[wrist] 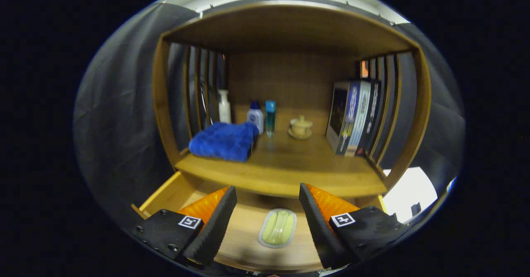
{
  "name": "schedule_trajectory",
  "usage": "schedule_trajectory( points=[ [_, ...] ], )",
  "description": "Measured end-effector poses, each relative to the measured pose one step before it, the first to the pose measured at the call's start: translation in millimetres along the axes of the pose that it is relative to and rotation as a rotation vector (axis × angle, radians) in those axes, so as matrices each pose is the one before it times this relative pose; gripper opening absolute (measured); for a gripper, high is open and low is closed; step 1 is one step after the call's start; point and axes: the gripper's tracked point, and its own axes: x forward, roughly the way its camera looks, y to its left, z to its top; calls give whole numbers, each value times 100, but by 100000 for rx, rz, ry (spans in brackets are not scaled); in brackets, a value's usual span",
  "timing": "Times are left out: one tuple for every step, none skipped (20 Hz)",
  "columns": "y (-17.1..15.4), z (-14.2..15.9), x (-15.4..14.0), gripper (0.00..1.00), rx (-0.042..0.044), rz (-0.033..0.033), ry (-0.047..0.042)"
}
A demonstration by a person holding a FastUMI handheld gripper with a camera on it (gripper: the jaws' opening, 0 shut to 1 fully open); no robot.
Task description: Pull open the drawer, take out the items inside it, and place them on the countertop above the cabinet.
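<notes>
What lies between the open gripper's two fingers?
In the gripper view, a pale green soap dish on the open drawer floor lies between the gripper fingers, untouched.

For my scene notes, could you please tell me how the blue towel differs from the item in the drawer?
The blue towel is folded, plush and sits on the countertop; the pale green item is smooth, oval and lies flat in the open drawer, between the open hand-held gripper fingers. Both lie untouched.
</notes>
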Motion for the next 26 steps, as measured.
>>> schedule_trajectory(
  points=[
    [-317, -1888, 692, 98, 2002, -1237, 9950],
    [209, -1446, 658, 99, 1643, 1046, 7781],
    [-40, -1395, 814, 99, 948, 63, 6837],
    [-61, -1477, 721, 99, 536, -57, 5655],
    [-31, -752, 856, 99, 471, 581, 3840],
    [129, -885, 692, 98, 518, 573, 3838],
    [258, -985, 604, 97, 1212, 543, 3888],
    [96, -721, 792, 97, 2040, 933, 3075],
    [149, -738, 641, 94, 2596, 829, 2622],
    [-275, -265, 371, 92, 1091, -1710, 2218],
    [-216, 410, 404, 90, -542, -69, -1095],
    [-340, 201, 221, 85, -7, -177, 1110],
    [-318, -132, 164, 80, 582, -432, 1218],
    [-241, -385, 377, 70, 823, 42, 1732],
    [274, -374, 204, 59, 3058, 966, 1404],
    [374, -299, 166, 49, 3297, 2419, 1397],
    [173, 307, 350, 39, 2152, 1014, -1976],
    [-120, -19, 72, 28, 160, 319, -112],
    [-91, 136, -155, 28, 279, 444, 44],
    [-71, -4, 167, 25, -453, -183, 56],
    [-110, 211, 104, 23, -872, -729, -442],
    [4, -66, -221, 23, -1185, -1004, -801],
    [118, 441, -219, 23, -663, -583, -2293],
    [267, 546, -429, 23, -163, 242, -2519],
    [315, 594, -725, 23, -16, 1218, -2161],
    [131, 249, -573, 23, 249, 1209, -2243]
  ],
)
